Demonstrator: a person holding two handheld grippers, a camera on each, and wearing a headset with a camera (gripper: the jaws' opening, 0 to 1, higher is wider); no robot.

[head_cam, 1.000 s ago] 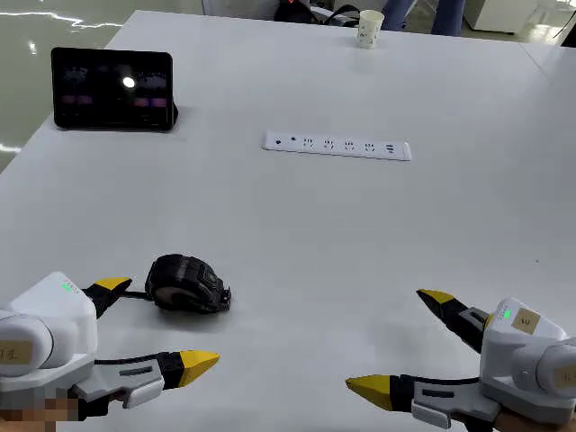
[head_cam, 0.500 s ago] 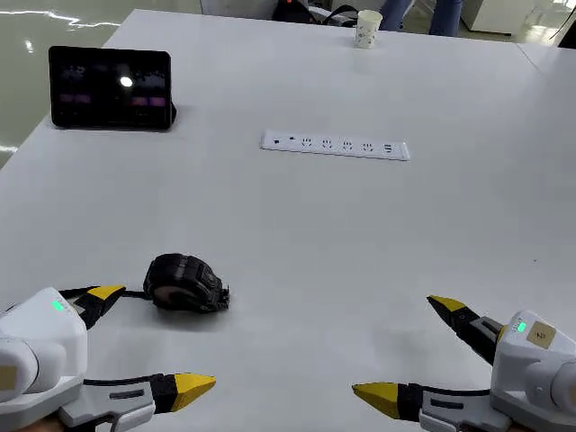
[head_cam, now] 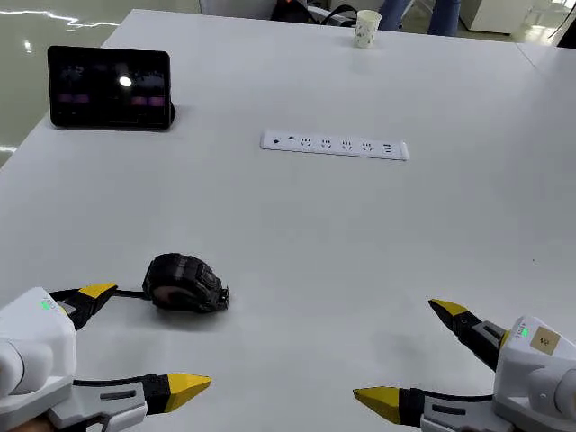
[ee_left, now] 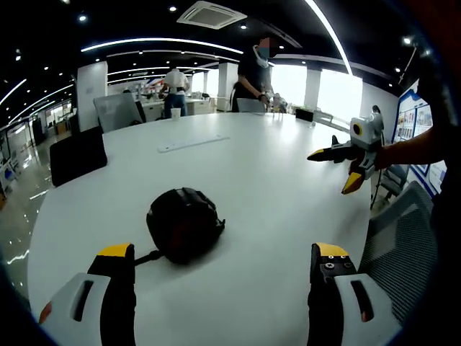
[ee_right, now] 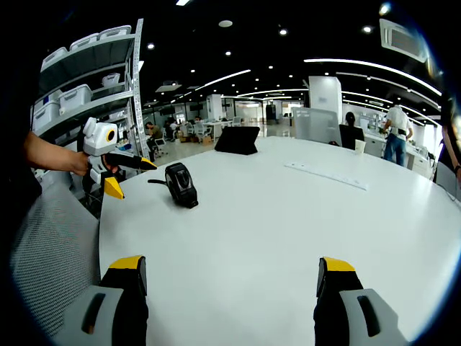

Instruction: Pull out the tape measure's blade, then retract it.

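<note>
A black tape measure (head_cam: 186, 283) lies on the white table (head_cam: 297, 234), its short wrist strap trailing to the left. In the left gripper view the tape measure (ee_left: 184, 223) sits just ahead of the jaws, nearer the left one. My left gripper (head_cam: 139, 337) is open at the table's near left edge, with one yellow tip beside the strap. My right gripper (head_cam: 416, 355) is open at the near right, well apart from the tape measure (ee_right: 181, 184). Both hold nothing. The blade is fully inside the case.
A white power strip (head_cam: 334, 145) lies mid-table. A dark tablet (head_cam: 109, 87) stands at the far left and a paper cup (head_cam: 364, 29) at the far edge. A person (ee_left: 256, 72) stands beyond the table, with chairs (ee_left: 78, 153) around it.
Both grippers have drawn back toward the near edge and sit lower in the head view. The tape measure has stayed in place.
</note>
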